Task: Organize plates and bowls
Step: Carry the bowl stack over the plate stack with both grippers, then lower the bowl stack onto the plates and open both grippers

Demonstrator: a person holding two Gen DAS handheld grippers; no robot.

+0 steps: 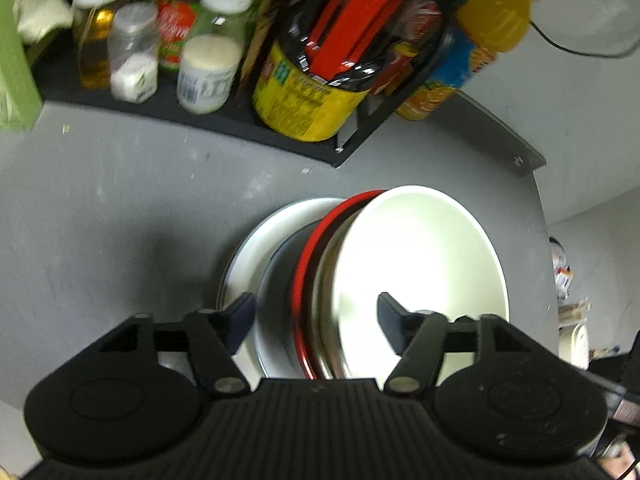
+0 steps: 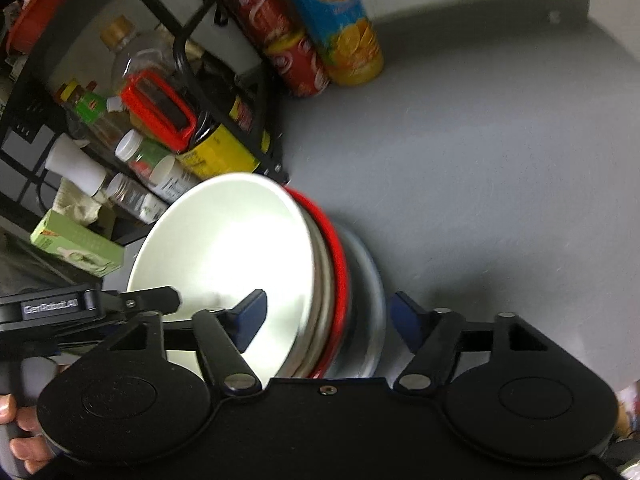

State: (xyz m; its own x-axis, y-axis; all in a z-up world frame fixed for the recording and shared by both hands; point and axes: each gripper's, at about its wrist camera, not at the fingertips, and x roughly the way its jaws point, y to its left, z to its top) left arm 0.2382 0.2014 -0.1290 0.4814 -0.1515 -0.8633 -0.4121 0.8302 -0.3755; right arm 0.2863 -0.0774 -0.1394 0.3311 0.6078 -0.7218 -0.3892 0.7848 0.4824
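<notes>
Stack: a nest of dishes sits on the grey table [image 1: 120,208] at about 5 o'clock in the left wrist view, leaning so the rims fan out.
Top piece: a white bowl [image 1: 420,256], its hollow turned up and towards the cameras.
Beneath it: a metal-looking rim, then a red-rimmed plate [image 1: 308,264], a dark dish, and a pale plate [image 1: 256,248] at the bottom; the exact count is hard to tell through the blur.
Why it leans: judged from the rims, the pieces differ in width and depth, so they do not seat flat; sorting by kind would let them settle.
Left tool [image 1: 316,312]: spread wide, straddling the stack edge, one finger over the pale plate at 9 o'clock, the other over the white bowl at 3 o'clock; it grips nothing.
Right tool [image 2: 328,312]: also spread wide, one finger inside the white bowl, the other beyond the outer rim of the lowest plate; nothing is clamped.
Pose: both tools point down and forward at the same stack from opposite sides; a hand [image 2: 20,432] shows on a tool handle at 8 o'clock in the right wrist view.
Surroundings: a black rack [image 1: 280,140] of jars and bottles stands at 12 o'clock, an orange bottle [image 1: 492,28] at 1 o'clock, well apart from the dishes.
Step in hand: likely taking the bowl off the plates.
</notes>
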